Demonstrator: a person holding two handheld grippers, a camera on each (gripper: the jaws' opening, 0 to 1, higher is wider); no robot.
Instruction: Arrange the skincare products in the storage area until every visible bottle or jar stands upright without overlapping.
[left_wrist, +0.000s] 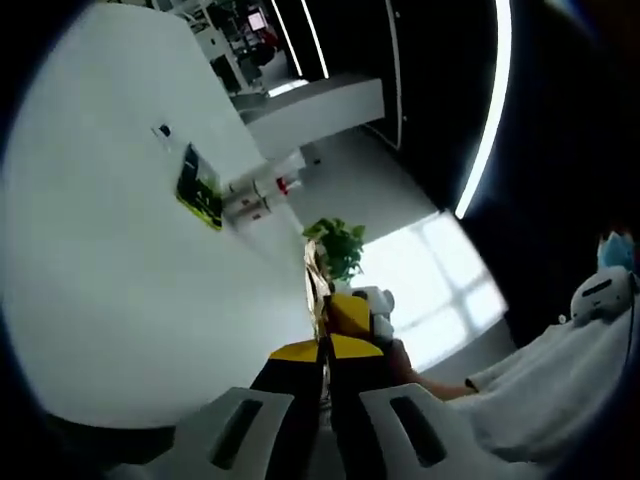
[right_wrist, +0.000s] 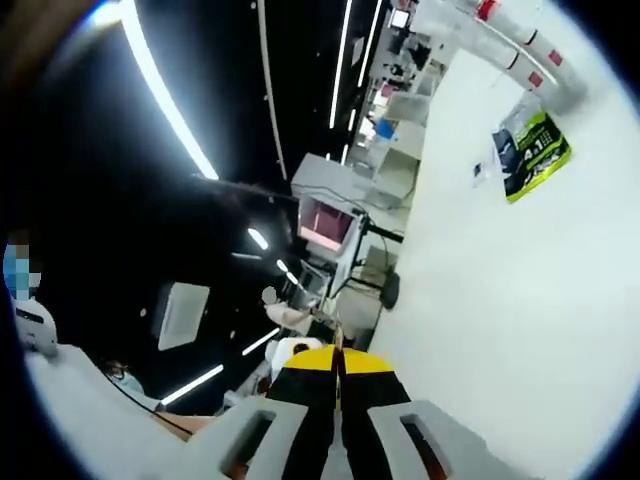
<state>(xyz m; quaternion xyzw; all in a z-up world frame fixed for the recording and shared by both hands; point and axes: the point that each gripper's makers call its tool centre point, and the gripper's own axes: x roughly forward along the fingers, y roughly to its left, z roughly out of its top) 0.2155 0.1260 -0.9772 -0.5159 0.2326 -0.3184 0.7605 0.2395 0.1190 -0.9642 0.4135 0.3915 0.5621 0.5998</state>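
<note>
Far across a white table (left_wrist: 110, 270) are a few white bottles with red caps and bands (left_wrist: 262, 195), next to a green and black packet (left_wrist: 200, 187). I cannot tell whether they stand or lie. In the right gripper view the same bottles (right_wrist: 520, 40) and packet (right_wrist: 530, 145) sit at the top right. My left gripper (left_wrist: 325, 350) is shut with nothing in it, its yellow-tipped jaws together, well short of the bottles. My right gripper (right_wrist: 338, 365) is likewise shut on nothing, off the table's edge (right_wrist: 420, 300).
A small dark item (left_wrist: 162, 131) lies on the table beyond the packet. A potted plant (left_wrist: 338, 245) stands off the table's edge. A hand (left_wrist: 405, 365) holds the other yellow gripper just past my left jaws. Desks and screens (right_wrist: 330, 225) fill the dark room behind.
</note>
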